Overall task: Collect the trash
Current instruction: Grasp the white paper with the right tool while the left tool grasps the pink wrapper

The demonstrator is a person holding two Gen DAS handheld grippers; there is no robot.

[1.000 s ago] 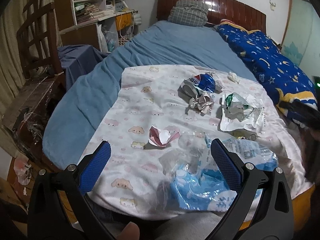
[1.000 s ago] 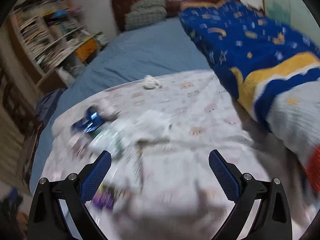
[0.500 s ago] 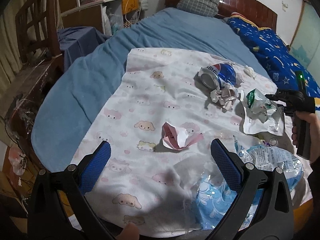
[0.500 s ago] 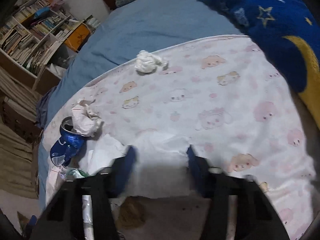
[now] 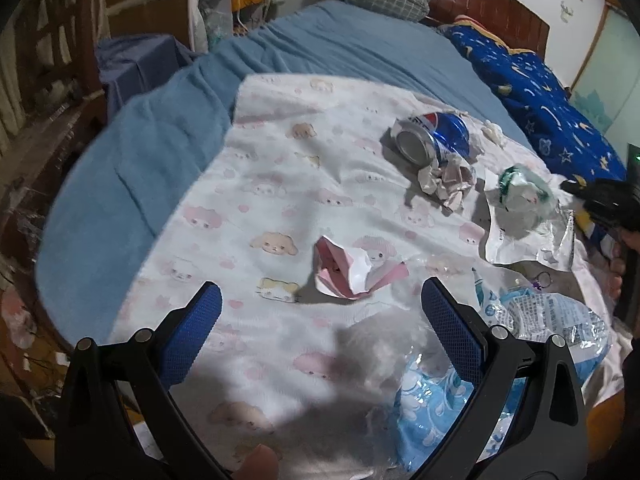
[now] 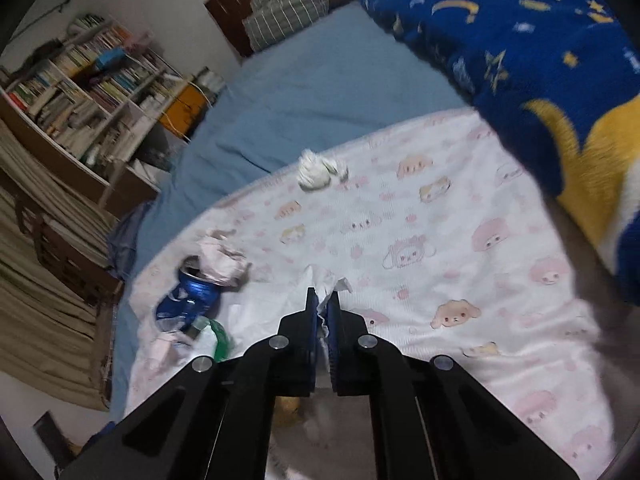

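My right gripper (image 6: 322,307) had pinched shut on the white wrapper (image 6: 256,316), so I judged the pick under way; the next move called for a clean lift. My left gripper (image 5: 320,320) hung wide open over the printed sheet (image 5: 280,152), the pink paper (image 5: 352,268) just beyond at twelve o'clock. Farther, at one o'clock, lay the blue can (image 5: 434,140) touching a crumpled wad (image 5: 446,180). The sheet's left edge dropped away at nine o'clock; open room lay ahead.

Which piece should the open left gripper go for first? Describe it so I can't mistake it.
On the bed, look at the white sheet with pink cartoon animals. Just ahead of the open left gripper lies a crumpled pink-and-white paper, alone near the sheet's middle. Unlike the grey-white paper ball beside the blue soda can, it is pink and flat-folded.
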